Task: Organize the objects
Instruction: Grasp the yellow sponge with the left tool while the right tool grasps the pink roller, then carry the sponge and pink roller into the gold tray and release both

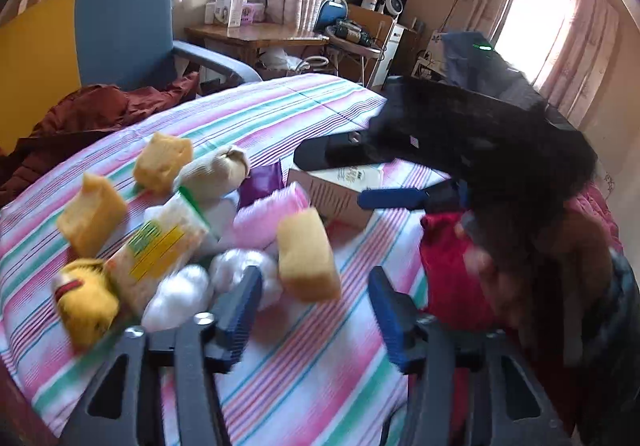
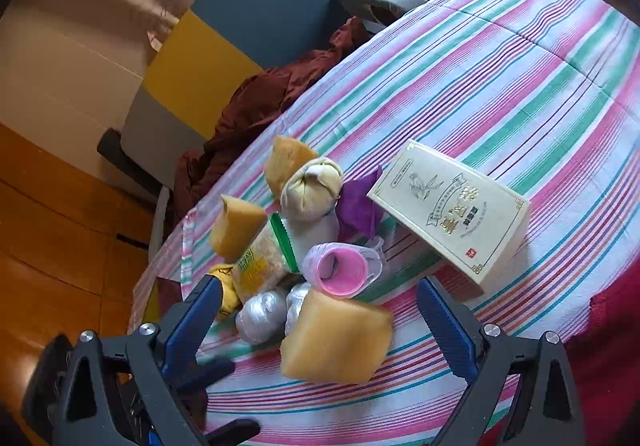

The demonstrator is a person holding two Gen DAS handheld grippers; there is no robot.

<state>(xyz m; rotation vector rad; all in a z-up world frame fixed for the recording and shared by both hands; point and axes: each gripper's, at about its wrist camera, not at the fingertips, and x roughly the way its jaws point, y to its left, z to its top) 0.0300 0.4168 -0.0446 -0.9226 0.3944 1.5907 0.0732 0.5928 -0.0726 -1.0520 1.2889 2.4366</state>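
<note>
A pile of small items lies on a striped bed sheet (image 1: 304,114): yellow sponge blocks (image 1: 308,254) (image 2: 336,338), a beige sock roll (image 1: 218,170) (image 2: 312,182), a pink coil in clear wrap (image 1: 268,218) (image 2: 342,270), a green-topped snack packet (image 1: 160,246) (image 2: 260,266), white wrapped balls (image 1: 184,294) (image 2: 260,314) and a yellow sock bundle (image 1: 86,298). A cream box (image 2: 452,210) (image 1: 340,190) lies to the right. My left gripper (image 1: 316,310) is open just below the nearest sponge. My right gripper (image 2: 322,322) is open, and that sponge lies untouched between its fingers.
A purple cloth (image 2: 360,202) sits between the sock roll and the box. Red fabric (image 1: 452,262) lies at the sheet's right side, a maroon garment (image 1: 80,118) at its left edge. A blue and yellow chair (image 1: 124,30) stands behind, with a wooden desk (image 1: 256,38) beyond.
</note>
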